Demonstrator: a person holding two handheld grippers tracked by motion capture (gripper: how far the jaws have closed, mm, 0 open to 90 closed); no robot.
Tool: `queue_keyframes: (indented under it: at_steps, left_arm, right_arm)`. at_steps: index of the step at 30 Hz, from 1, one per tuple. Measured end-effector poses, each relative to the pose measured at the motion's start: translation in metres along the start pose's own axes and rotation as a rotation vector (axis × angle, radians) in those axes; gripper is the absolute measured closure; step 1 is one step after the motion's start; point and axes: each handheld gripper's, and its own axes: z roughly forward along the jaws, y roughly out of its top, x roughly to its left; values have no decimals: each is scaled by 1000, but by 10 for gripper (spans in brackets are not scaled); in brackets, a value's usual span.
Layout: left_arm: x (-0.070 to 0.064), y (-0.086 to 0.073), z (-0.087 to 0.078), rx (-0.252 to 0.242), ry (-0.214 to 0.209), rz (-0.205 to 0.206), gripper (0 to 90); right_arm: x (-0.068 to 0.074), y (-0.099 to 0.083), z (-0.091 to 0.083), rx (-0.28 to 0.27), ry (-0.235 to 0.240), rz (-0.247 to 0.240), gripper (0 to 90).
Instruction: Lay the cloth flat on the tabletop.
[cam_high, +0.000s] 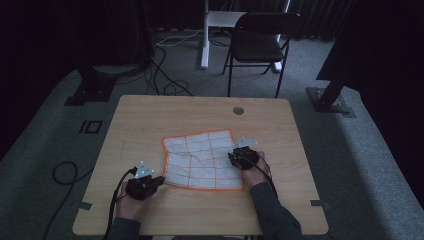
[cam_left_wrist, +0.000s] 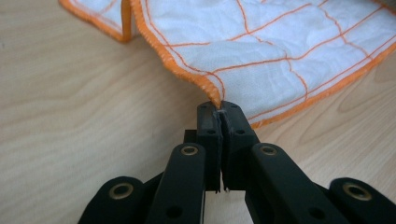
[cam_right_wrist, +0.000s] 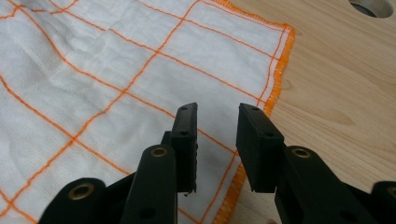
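Left gripper: your left gripper (cam_left_wrist: 219, 112) sits nearest you, at the near left corner of the cloth, with its jaws clamped together on that corner; a sliver of orange hem shows pinched between the tips in the left gripper view.
Left hand: your left hand (cam_high: 131, 202) comes in from the bottom edge of the high view, and a black cable trails from the gripper off the near side of the table.
Cloth at the left grip: the corner is lifted a little off the wood, and the hem curves away from the jaws in a wavy line (one small fold of the edge stands up farther along).
Right gripper: your right gripper (cam_right_wrist: 217, 114) hovers over the cloth's right edge with its jaws apart and nothing between them; the orange hem runs just under and beside the right-hand jaw.
Cloth: the cloth (cam_high: 202, 160), white with an orange grid and orange hem, lies spread near the middle of the table, slightly skewed, with a few wrinkles at its centre.
Table: the table (cam_high: 150, 115) is light wood, with a round hole (cam_high: 238, 110) near its far edge, well beyond the cloth.
Chair: a dark folding chair (cam_high: 260, 42) stands on the grey carpet past the table's far side.
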Motion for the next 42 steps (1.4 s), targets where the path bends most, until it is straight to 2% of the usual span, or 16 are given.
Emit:
queue_keyframes:
  at_steps: [11, 17, 23, 32, 34, 37, 42]
  left_arm:
    - [6, -10, 3, 33, 22, -28, 872]
    - [5, -11, 5, 34, 32, -23, 872]
    - [3, -14, 7, 36, 28, -17, 872]
    - [-5, -19, 8, 36, -6, -13, 866]
    - [-6, -20, 7, 39, -13, -10, 851]
    - [-7, -21, 6, 36, -6, -7, 763]
    - [-1, -17, 3, 9, 10, -25, 724]
  right_arm:
    - [2, -11, 9, 47, -5, -14, 694]
    - [-1, -16, 6, 39, 3, 13, 698]
    - [-1, -25, 0, 22, -7, 48, 699]
    - [-5, -34, -9, 21, -22, 60, 699]
    - [-6, -36, -10, 21, -23, 64, 699]
    - [-8, -38, -13, 27, -25, 66, 692]
    - [-11, -42, -16, 24, -18, 80, 669]
